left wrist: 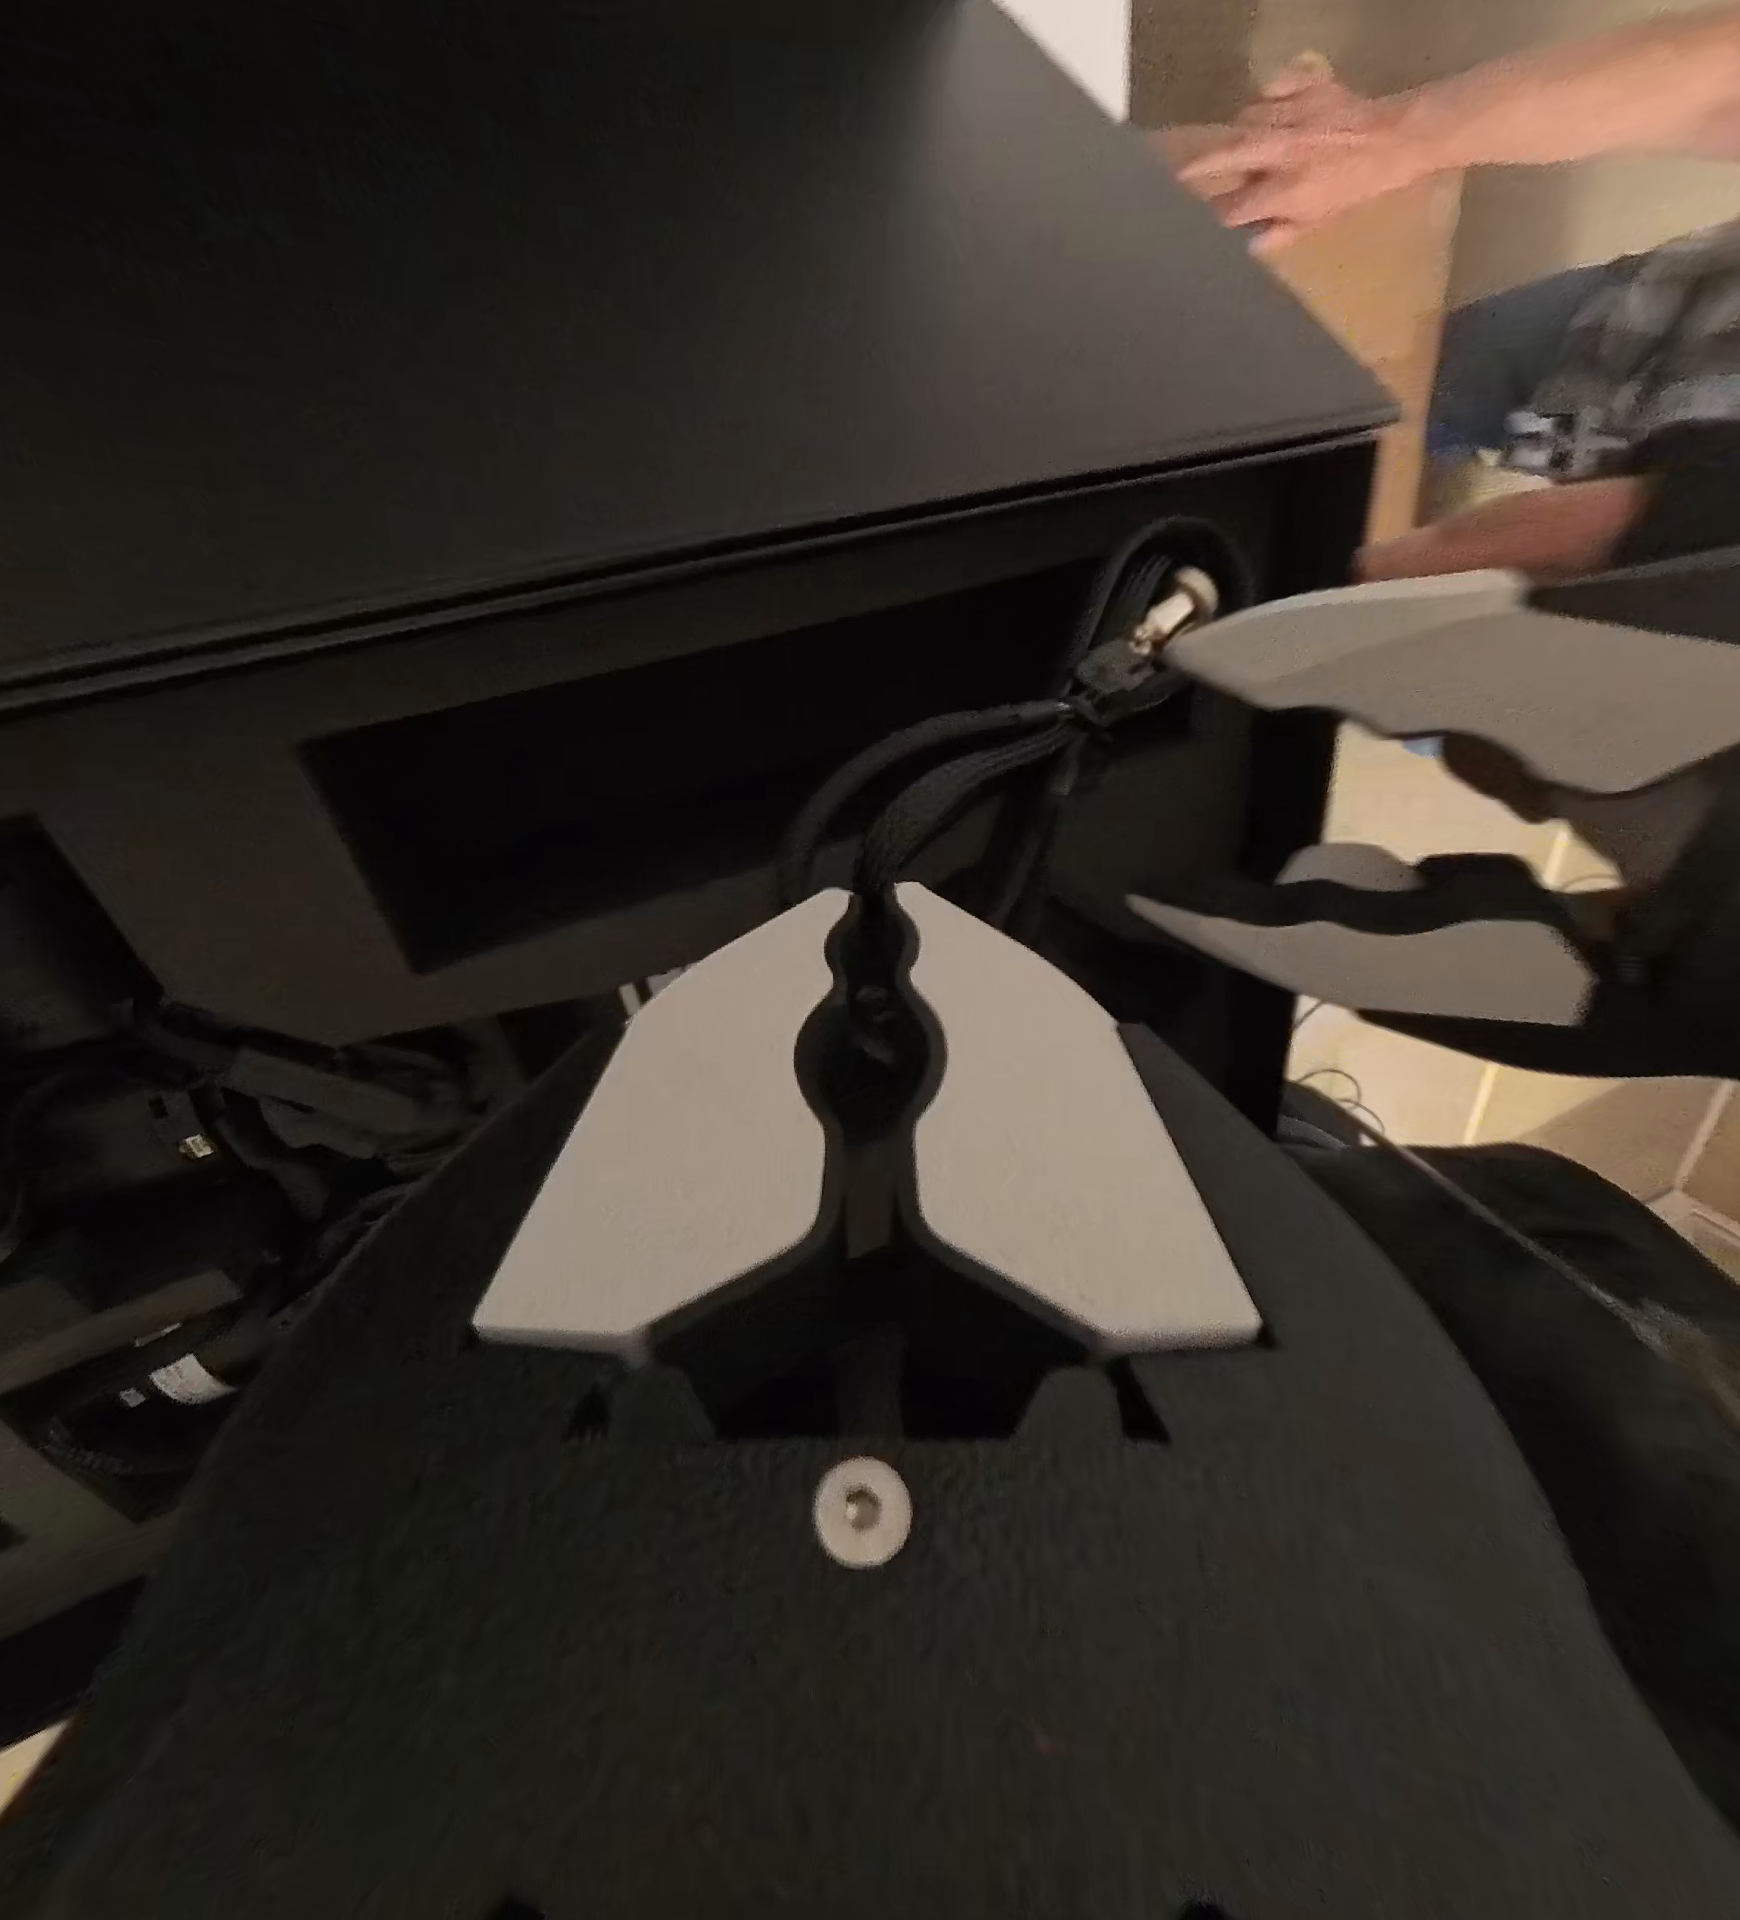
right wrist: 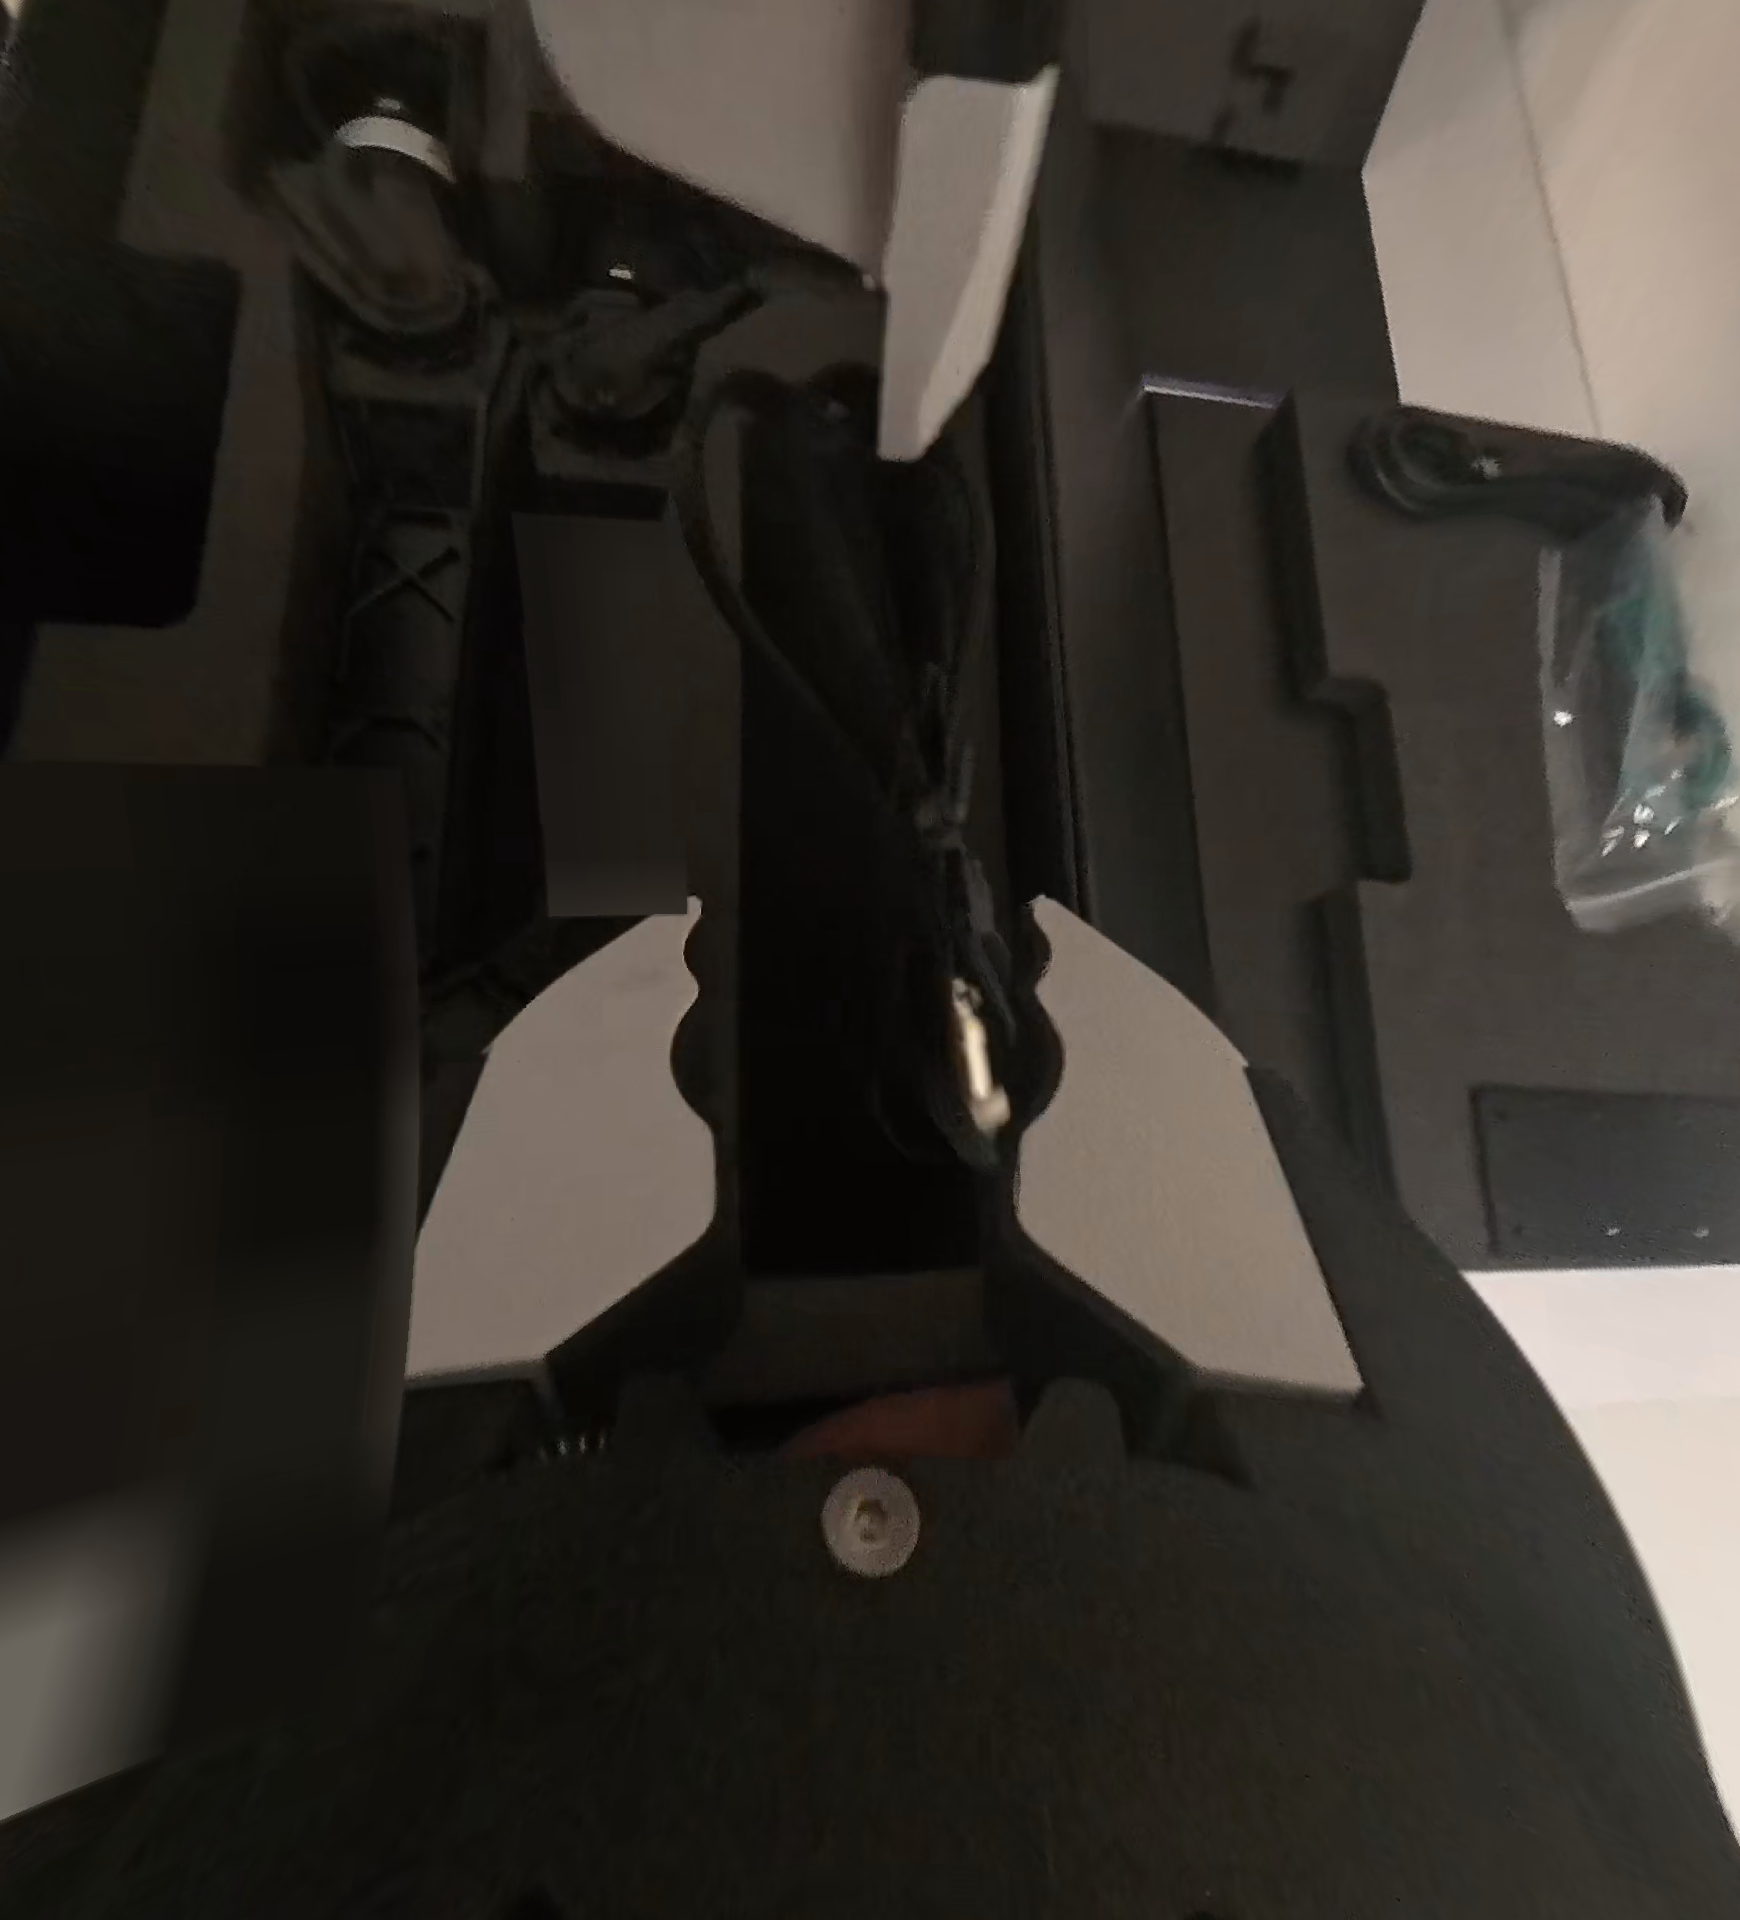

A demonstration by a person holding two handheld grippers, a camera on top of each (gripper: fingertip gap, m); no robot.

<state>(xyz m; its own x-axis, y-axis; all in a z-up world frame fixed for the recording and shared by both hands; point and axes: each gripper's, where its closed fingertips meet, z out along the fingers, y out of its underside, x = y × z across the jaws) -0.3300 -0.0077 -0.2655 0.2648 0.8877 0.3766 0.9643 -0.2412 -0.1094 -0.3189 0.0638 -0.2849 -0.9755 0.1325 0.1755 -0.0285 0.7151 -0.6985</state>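
My left gripper is shut on a black braided cable that hangs from a slot in a black foam case. The cable runs up and right to a silver metal plug. My right gripper comes in from the right, open, with its upper fingertip right at the plug. In the right wrist view my right gripper is open around the cable, and the silver plug lies against its right pad. A white finger of the left gripper shows above.
The black case lid stands open above the foam. More dark cables and parts sit in cutouts at the left. A plastic bag of green parts and a black cable lie at the right. A person's blurred hand is behind.
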